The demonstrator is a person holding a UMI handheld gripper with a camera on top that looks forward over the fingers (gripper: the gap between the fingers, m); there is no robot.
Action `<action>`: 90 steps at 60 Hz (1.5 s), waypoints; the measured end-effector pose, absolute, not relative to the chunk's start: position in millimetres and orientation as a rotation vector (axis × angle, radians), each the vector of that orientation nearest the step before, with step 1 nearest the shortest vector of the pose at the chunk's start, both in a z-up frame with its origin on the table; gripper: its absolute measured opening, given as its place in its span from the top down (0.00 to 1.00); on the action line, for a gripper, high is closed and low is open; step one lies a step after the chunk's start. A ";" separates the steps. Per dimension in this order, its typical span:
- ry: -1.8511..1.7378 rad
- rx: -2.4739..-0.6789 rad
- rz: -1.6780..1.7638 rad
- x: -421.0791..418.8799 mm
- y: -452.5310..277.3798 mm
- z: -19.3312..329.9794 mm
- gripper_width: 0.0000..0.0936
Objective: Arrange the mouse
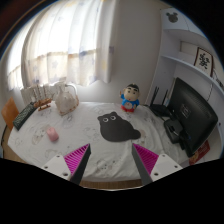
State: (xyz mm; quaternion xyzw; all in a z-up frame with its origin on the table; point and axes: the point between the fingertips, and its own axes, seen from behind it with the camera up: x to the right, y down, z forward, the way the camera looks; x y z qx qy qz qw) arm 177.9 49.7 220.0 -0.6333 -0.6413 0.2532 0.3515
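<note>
A black cat-shaped mouse pad (118, 127) lies in the middle of the white-covered desk (100, 145), beyond my fingers. My gripper (112, 160) is open and empty, held above the desk's near edge, with its magenta pads (78, 158) wide apart. Nothing stands between the fingers. A small dark object (174, 130) lies by the monitor's base to the right of the pad; I cannot tell whether it is the mouse.
A black monitor (196, 118) stands at the right. A toy figure (130, 97) and a router with antennas (160, 104) stand at the back. A white bag (66, 98), a pink cup (53, 133) and a dark keyboard (22, 117) are at the left.
</note>
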 end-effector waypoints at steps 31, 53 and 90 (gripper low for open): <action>-1.727 -1.634 0.737 174.7 -76.3 170.6 0.08; -1.746 -1.629 0.788 158.9 -198.8 110.5 0.09; -1.695 -1.515 0.849 66.1 -275.0 14.5 0.09</action>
